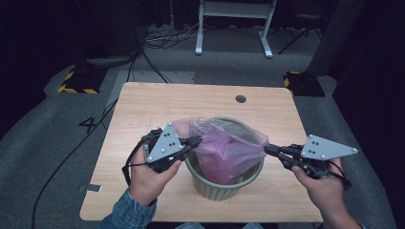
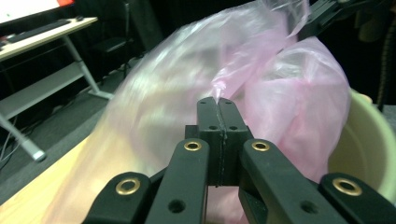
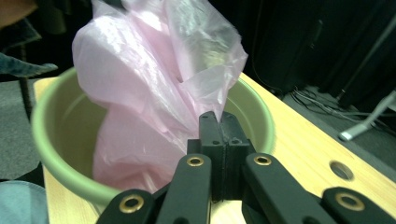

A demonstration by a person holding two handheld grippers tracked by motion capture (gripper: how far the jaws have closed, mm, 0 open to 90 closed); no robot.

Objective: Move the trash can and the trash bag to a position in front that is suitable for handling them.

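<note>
Two hands come in from the near edge of the table in the high view, each carrying one black two-jaw gripper topped with a grey three-cornered plate. At the near left, a blue denim sleeve [image 1: 128, 213] covers the forearm behind the left hand [image 1: 149, 177]. Just beyond it the left gripper [image 1: 196, 140] has its jaws pressed together on a pinch of the thin, crinkled, translucent pink plastic bag [image 1: 228, 149]; the left gripper view shows the film gathered to a point right at the closed tips. On the other side the right hand [image 1: 324, 187] holds the right gripper [image 1: 266, 149], whose jaws are likewise clamped on the opposite edge of the same bag.

One bag sits between the two grippers, drawn out sideways and billowing above one round, ribbed, pale green plastic bucket [image 1: 224, 188], with its lower part hanging inside. The bucket stands on the near half of the light wooden rectangular table [image 1: 143, 109].

Farther off, one small dark round hole [image 1: 240, 98] marks the tabletop near its far edge. Beyond the table, black cables [image 1: 157, 40] trail over grey carpet toward a white metal frame [image 1: 234, 24].
</note>
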